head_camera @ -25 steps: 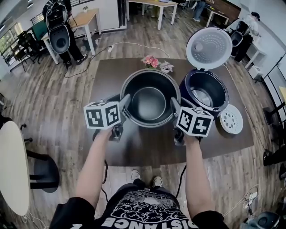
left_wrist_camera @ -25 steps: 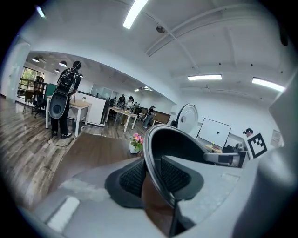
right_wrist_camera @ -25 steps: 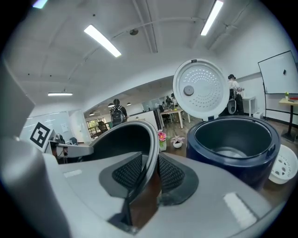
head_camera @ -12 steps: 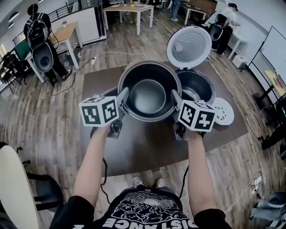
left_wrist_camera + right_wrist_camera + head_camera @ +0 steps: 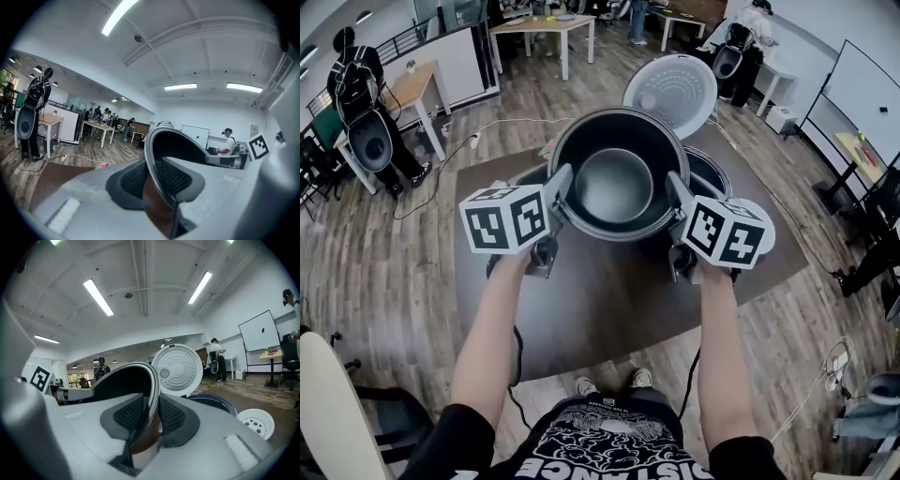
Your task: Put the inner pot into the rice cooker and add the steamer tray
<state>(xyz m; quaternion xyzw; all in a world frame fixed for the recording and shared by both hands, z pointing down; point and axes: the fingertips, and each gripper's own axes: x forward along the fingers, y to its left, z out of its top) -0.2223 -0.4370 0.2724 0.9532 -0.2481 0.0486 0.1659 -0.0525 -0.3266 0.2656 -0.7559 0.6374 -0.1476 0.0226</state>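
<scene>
In the head view, the inner pot (image 5: 619,178) hung above the counter (image 5: 600,309), just left of the open rice cooker (image 5: 711,171) and partly covering it. The left gripper (image 5: 561,192) and right gripper (image 5: 675,195) sat on opposite sides of its rim.

In the left gripper view, its fingers (image 5: 177,177) stood nearly closed, pinching the pot's rim.

In the right gripper view, the fingers (image 5: 172,414) made the same narrow pinch. The steamer tray (image 5: 255,420) lay right of the rice cooker.

The pot looked unseated and the tray untouched, so both steps remained.
</scene>
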